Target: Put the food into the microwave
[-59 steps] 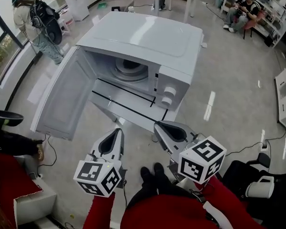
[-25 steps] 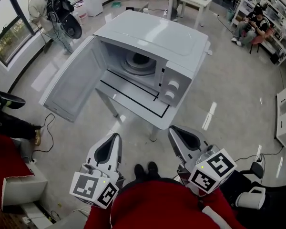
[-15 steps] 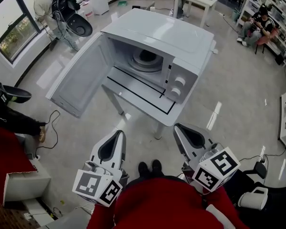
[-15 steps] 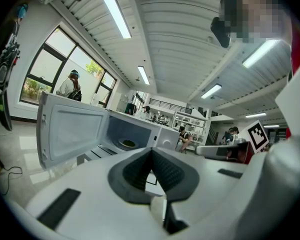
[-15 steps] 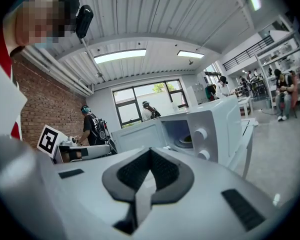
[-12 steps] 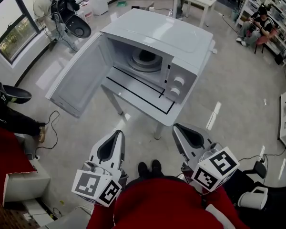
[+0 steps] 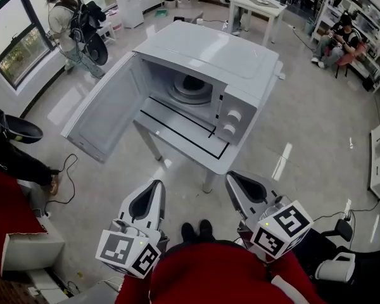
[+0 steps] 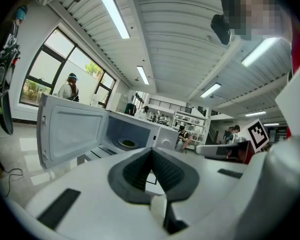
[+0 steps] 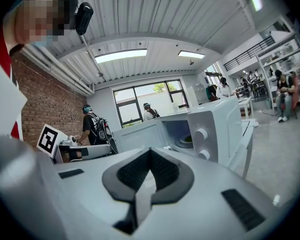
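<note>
A white microwave stands on a small white table with its door swung wide open to the left. Inside, on the turntable, sits a plate with greenish food, which also shows in the left gripper view as the food and in the right gripper view as the food. My left gripper and right gripper hang side by side short of the table's front edge, both shut with nothing between their jaws. The jaws of the left gripper and right gripper point at the microwave.
A person with a backpack stands at the far left by the windows. Another person sits at the back right near shelving, and a white table stands behind. A cardboard box and a floor cable lie to my left.
The microwave looks smaller and farther than in the oldest frame, so I stand a little farther back. Both grippers stay shut and empty. The person with the backpack has shifted at the back left.
</note>
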`<action>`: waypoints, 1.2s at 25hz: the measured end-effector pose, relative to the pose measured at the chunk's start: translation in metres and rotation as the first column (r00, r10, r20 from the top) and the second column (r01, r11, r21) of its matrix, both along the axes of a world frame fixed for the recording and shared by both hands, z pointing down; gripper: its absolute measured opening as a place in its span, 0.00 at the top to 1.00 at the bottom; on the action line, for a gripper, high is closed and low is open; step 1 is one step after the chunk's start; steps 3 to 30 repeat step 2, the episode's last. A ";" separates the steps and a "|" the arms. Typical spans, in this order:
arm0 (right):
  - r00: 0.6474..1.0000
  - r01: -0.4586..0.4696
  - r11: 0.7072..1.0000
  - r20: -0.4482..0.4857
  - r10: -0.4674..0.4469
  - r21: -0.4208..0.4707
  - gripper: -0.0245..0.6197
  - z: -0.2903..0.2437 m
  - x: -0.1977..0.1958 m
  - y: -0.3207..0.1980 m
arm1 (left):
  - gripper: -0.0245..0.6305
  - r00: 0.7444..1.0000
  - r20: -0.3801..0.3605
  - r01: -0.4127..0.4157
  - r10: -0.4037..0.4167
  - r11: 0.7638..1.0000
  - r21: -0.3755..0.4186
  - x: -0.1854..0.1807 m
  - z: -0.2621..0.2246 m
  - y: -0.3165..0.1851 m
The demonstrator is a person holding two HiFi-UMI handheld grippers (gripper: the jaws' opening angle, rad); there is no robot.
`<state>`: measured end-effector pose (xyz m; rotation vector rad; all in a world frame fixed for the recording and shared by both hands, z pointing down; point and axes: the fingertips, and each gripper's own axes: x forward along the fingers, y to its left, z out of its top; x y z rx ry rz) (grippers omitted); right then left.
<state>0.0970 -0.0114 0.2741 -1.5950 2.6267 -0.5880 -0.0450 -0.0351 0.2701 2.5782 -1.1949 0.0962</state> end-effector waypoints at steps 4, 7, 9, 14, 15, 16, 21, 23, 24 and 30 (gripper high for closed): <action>1.000 -0.002 1.000 0.000 0.002 0.000 0.94 0.001 0.001 0.000 | 0.95 1.000 0.002 -0.001 0.001 1.000 0.004 0.001 -0.001 -0.001; 1.000 -0.002 1.000 0.000 0.002 0.000 0.94 0.001 0.001 0.000 | 0.95 1.000 0.002 -0.001 0.001 1.000 0.004 0.001 -0.001 -0.001; 1.000 -0.002 1.000 0.000 0.002 0.000 0.94 0.001 0.001 0.000 | 0.95 1.000 0.002 -0.001 0.001 1.000 0.004 0.001 -0.001 -0.001; 1.000 -0.002 1.000 0.000 0.002 0.000 0.94 0.001 0.001 0.000 | 0.95 1.000 0.002 -0.001 0.001 1.000 0.004 0.001 -0.001 -0.001; 1.000 -0.002 1.000 0.000 0.002 0.000 0.94 0.001 0.001 0.000 | 0.95 1.000 0.002 -0.001 0.001 1.000 0.004 0.001 -0.001 -0.001; 1.000 -0.002 1.000 0.000 0.002 0.000 0.94 0.001 0.001 0.000 | 0.95 1.000 0.002 -0.001 0.001 1.000 0.004 0.001 -0.001 -0.001; 1.000 -0.002 1.000 0.000 0.002 0.000 0.94 0.001 0.001 0.000 | 0.95 1.000 0.002 -0.001 0.001 1.000 0.004 0.001 -0.001 -0.001; 1.000 -0.002 1.000 0.000 0.002 0.000 0.94 0.001 0.001 0.000 | 0.95 1.000 0.002 -0.001 0.001 1.000 0.004 0.001 -0.001 -0.001; 1.000 -0.002 1.000 0.000 0.002 0.000 0.94 0.001 0.001 0.000 | 0.95 1.000 0.002 -0.001 0.001 1.000 0.004 0.001 -0.001 -0.001; 1.000 -0.002 1.000 0.000 0.002 0.000 0.94 0.001 0.001 0.000 | 0.95 1.000 0.002 -0.001 0.001 1.000 0.004 0.001 -0.001 -0.001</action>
